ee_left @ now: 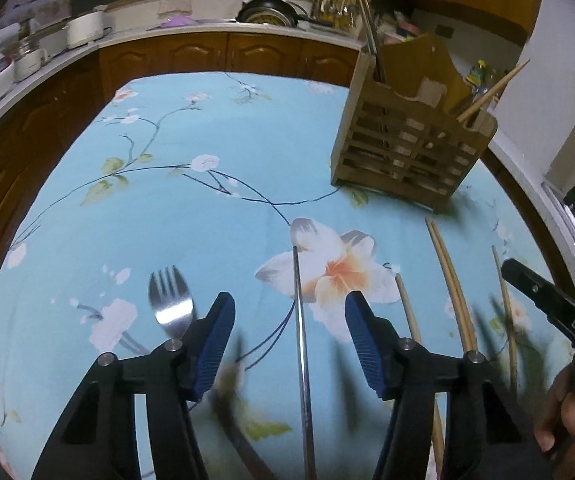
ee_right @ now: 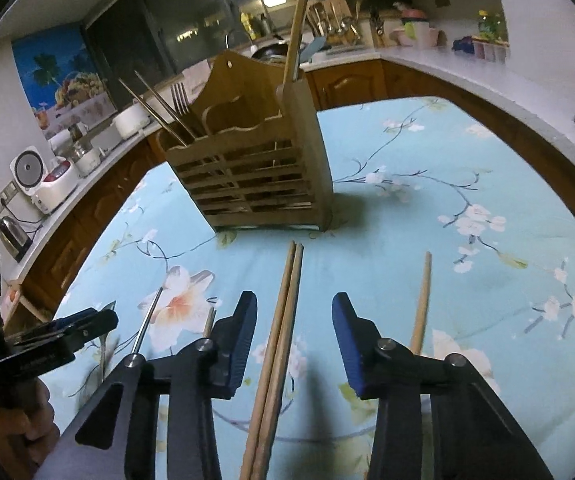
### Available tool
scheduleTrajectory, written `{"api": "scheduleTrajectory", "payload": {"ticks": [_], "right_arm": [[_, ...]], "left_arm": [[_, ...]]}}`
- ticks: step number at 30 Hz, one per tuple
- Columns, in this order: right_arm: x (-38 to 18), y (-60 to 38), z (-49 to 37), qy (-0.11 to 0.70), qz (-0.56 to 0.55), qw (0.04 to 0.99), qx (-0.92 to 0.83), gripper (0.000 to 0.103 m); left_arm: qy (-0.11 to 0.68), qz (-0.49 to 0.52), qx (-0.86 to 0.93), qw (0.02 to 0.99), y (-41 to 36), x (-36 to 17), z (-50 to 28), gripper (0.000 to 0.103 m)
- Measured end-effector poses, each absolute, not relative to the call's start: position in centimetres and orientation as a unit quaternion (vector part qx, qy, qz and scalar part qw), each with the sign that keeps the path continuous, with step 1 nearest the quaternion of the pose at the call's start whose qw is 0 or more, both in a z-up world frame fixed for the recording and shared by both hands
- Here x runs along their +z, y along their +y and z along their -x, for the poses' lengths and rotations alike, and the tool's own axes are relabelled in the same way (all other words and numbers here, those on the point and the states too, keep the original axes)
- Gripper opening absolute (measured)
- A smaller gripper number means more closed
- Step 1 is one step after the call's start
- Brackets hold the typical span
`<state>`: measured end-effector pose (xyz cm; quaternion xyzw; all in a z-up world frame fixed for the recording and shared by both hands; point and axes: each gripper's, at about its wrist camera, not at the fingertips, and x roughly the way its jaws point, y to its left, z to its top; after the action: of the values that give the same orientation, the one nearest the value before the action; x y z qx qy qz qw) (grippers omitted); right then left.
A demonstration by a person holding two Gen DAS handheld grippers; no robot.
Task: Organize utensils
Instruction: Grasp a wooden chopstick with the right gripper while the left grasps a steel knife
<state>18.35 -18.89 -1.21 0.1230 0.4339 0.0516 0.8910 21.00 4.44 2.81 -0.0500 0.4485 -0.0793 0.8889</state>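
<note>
A wooden slatted utensil holder [ee_left: 411,144] [ee_right: 255,168] stands on the floral blue tablecloth, with metal chopsticks, a fork and a wooden chopstick in it. My left gripper [ee_left: 289,312] is open above a long metal spoon [ee_left: 301,320] that lies between its fingers. A metal fork [ee_left: 171,300] lies just left of it. My right gripper [ee_right: 293,316] is open over a pair of wooden chopsticks [ee_right: 283,320] lying between its fingers. A single wooden chopstick [ee_right: 421,304] lies to its right. More wooden chopsticks [ee_left: 451,284] lie right of the spoon.
The table [ee_right: 467,160] is ringed by wooden cabinets and a counter [ee_left: 135,36] with rice cookers, pots and a dish rack. The other gripper shows at the right edge of the left view [ee_left: 559,312] and the left edge of the right view [ee_right: 47,340].
</note>
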Motion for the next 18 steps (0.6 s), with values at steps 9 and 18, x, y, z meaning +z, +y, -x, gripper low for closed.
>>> {"api": "scheduleTrajectory", "payload": {"ticks": [9,18], "right_arm": [[-3.8,-18.2,-22.1,0.480,-0.101,0.870,0.046,0.027],[-5.6,-17.0,-24.6,0.507,-0.059,0.859,0.040,0.020]], "left_arm": [[0.480,0.042,-0.084,0.872,3.5,0.5,-24.8,0.037],[0.488,0.020,-0.087,0.868,2.4,-1.2,-26.6,0.032]]}}
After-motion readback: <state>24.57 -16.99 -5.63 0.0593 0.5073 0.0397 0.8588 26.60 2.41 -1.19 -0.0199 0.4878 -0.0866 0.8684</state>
